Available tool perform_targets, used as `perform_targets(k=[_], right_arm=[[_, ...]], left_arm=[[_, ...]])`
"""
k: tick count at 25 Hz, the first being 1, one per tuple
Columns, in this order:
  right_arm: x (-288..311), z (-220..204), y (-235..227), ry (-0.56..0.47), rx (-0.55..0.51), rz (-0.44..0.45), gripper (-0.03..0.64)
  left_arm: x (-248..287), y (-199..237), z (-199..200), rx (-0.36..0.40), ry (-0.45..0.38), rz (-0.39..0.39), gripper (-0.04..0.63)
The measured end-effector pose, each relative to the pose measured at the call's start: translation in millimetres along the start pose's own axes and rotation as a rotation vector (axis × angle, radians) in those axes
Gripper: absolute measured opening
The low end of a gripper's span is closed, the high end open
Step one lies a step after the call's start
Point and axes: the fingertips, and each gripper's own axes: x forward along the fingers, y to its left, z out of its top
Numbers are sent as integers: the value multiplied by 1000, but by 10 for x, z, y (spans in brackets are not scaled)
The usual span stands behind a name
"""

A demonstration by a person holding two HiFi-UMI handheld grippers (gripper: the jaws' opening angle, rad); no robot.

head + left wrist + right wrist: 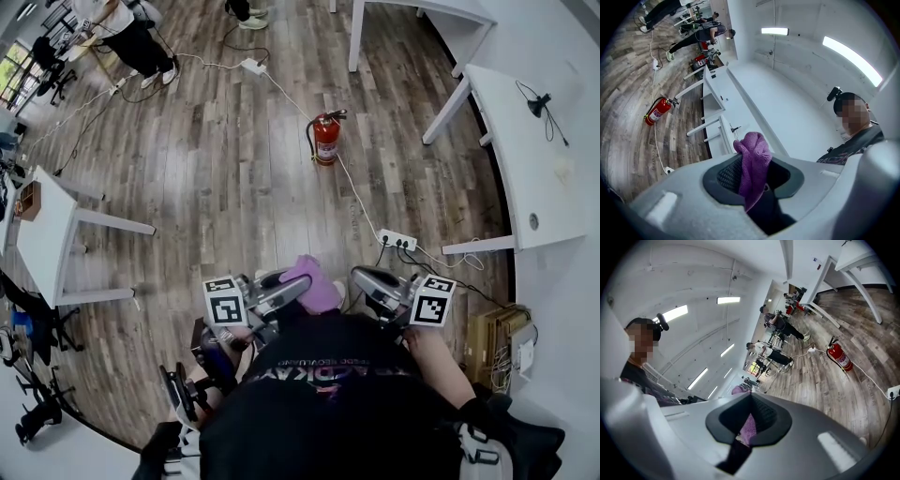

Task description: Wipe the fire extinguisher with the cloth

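Two hand-held grippers meet in front of the operator's chest, well apart from the red fire extinguisher [325, 139], which stands upright and alone on the wood-plank floor [206, 178] farther out in the room. The left gripper [302, 284] points level, and its jaws are clamped at a middling width on a bunched purple microfibre cloth [319, 281]. The cloth rises above the pads in a rounded fold on the side toward the extinguisher. The right gripper [360, 278] faces it from the other side with its jaws drawn nearly together. A thin strip of the same purple cloth shows in the slit between its pads, so both grippers appear to hold the cloth, which spans the gap between them. Each gripper carries a marker cube, the left cube [223, 302] and the right cube [433, 300], both on the operator's side, away from the extinguisher. A white cable runs along the floor past the extinguisher's base to a white power strip [397, 240], which lies between the extinguisher and the right gripper. A second power strip [253, 66] lies beyond the extinguisher. White tables stand to either side of the extinguisher, one near the right gripper's side [525, 141] and one on the left gripper's side [47, 234]. Another person [127, 33] stands far beyond the extinguisher, by the far corner.
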Motion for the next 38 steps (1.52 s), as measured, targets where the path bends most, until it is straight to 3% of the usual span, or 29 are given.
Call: perform_targets(k=[12, 38], right_arm=[[-135, -59, -39, -34, 17, -27, 2], [-111, -82, -54, -14, 31, -21, 2]], left_arm=[[99, 20, -121, -17, 74, -15, 109], [64, 30, -123, -28, 57, -3, 109]])
